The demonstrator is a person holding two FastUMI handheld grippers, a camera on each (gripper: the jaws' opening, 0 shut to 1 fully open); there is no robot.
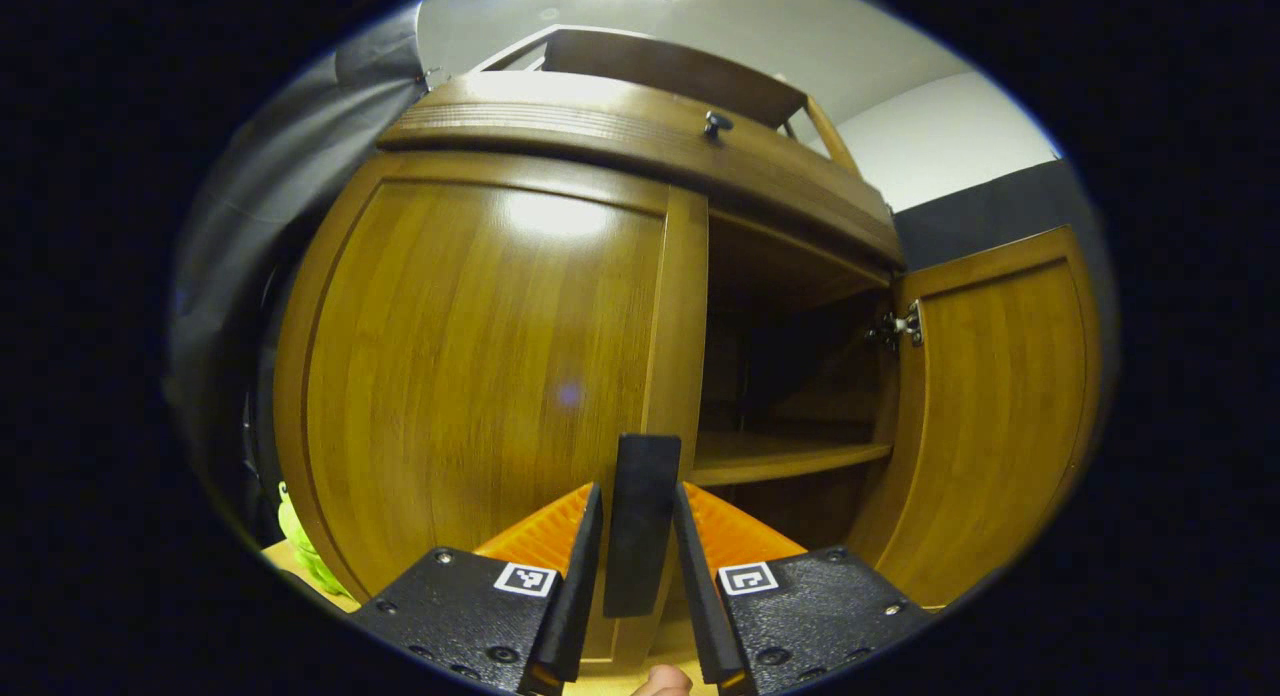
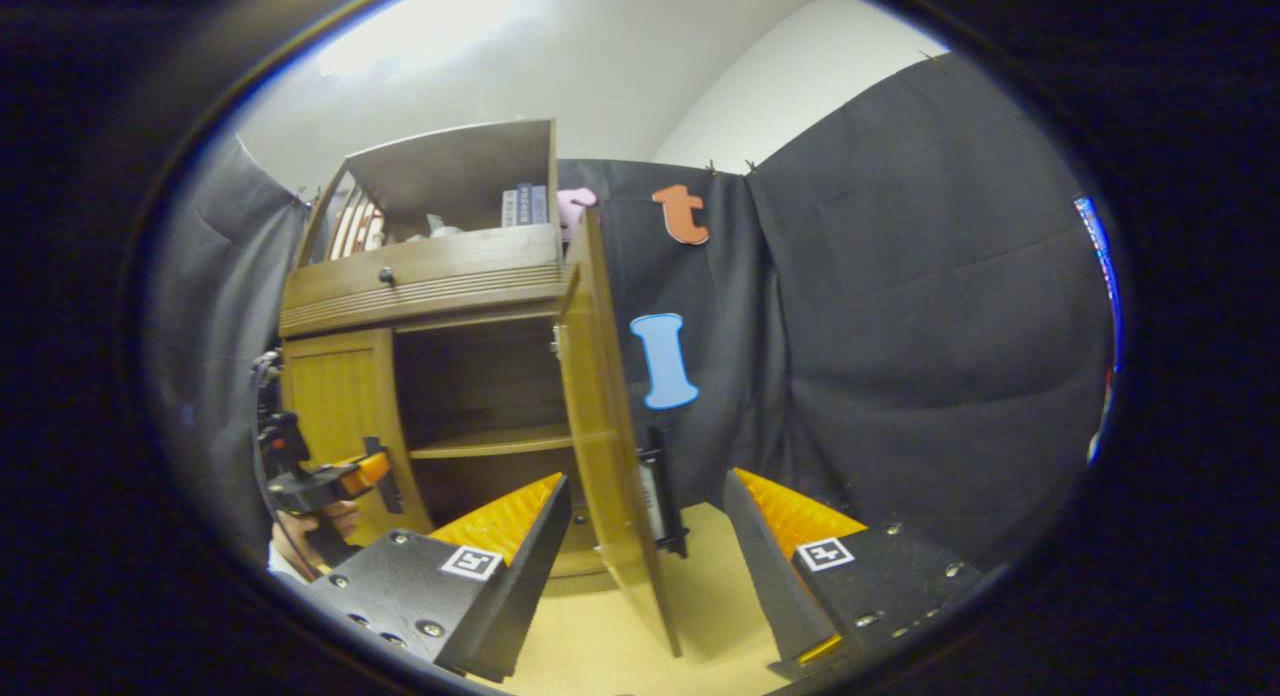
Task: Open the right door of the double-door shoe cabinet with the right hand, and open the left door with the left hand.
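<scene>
The left claw (image 1: 638, 536) is closed on the dark upright handle (image 1: 640, 521) of the left door (image 1: 480, 366), one finger on each side of it. That door is still shut against the shoe cabinet (image 1: 640, 141), its handle on the edge next to the open middle. Beyond the handle, the inside of the cabinet shows a wooden shelf (image 1: 785, 456) and dark space above it. Farther out, the right door (image 1: 1000, 416) stands swung wide, a metal hinge (image 1: 900, 326) at its upper inner corner. A small knob (image 1: 716, 123) sits on the drawer front above the doors.

In the right gripper view, the right claw (image 2: 645, 536) is released, its fingers spread wide with the edge of the opened right door and its dark handle (image 2: 660, 496) between them, neither finger pressing on it. The left claw appears near the left door, held by a hand (image 2: 305, 536). The cabinet stands on a pale floor (image 2: 700, 616), with books (image 2: 525, 206) in its top compartment.
</scene>
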